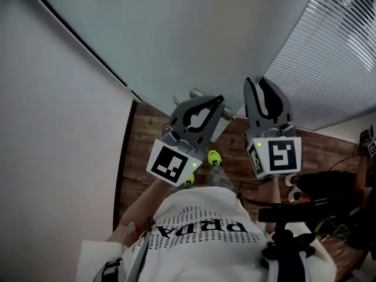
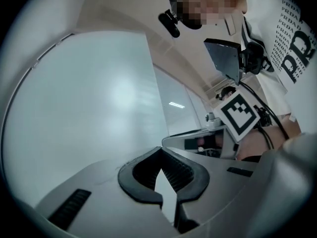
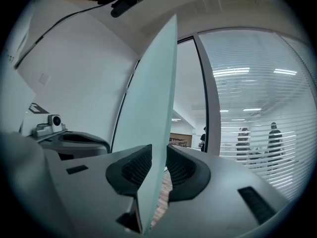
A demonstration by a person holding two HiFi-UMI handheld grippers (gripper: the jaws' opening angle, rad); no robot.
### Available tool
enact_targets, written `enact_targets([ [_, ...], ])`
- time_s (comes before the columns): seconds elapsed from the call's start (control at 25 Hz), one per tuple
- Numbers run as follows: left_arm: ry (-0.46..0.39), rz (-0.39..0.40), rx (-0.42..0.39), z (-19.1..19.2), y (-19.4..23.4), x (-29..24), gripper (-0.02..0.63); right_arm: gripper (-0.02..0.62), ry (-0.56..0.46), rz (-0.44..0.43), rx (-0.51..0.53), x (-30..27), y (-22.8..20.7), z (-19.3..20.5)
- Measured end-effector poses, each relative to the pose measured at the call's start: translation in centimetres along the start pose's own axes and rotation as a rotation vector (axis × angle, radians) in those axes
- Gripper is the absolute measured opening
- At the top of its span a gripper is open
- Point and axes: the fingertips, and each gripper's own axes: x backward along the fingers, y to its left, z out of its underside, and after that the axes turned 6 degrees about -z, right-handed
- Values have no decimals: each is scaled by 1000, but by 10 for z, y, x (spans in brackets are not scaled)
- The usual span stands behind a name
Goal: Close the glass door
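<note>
The frosted glass door [image 1: 176, 34] fills the top of the head view, and its lower edge runs down to the wooden floor. In the right gripper view the door's free edge [image 3: 154, 83] passes straight between the pads. My right gripper [image 1: 259, 84] [image 3: 159, 150] is shut on that edge. My left gripper [image 1: 218, 100] [image 2: 161, 152] hovers just left of it, close to the pane [image 2: 89, 108]. Its tips meet, with nothing between them. A metal fitting [image 1: 197, 93] on the door peeks out behind the left gripper.
A white wall [image 1: 53, 128] stands at the left. A glass partition with slatted blinds [image 1: 335, 57] stands at the right, with people behind it [image 3: 272, 133]. The person's feet in yellow-green shoes [image 1: 214, 157] are on the wooden floor [image 1: 147, 140]. Black gear and cables [image 1: 329, 187] lie lower right.
</note>
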Motion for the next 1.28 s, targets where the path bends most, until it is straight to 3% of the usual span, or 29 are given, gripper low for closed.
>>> enact_targets([
  [0.24,-40,-49,-41,2,5,-26,-8,58,-13,-86,41,-3,9,3],
  [0.64,-44,-119,8,17,1,-32,-8,60,-6,-169,71,-10,19,8],
  [0.96,-52,-163,-6,19,11,-35,-8,61,-55,-80,163,-4,14,4],
  [1.16,-49,-174,-10,21,15,-34,-8,5,-70,-67,166,-8,9,7],
  [1.28,-42,-175,-10,22,14,-34,-8,-2,-69,-105,187,-12,12,6],
])
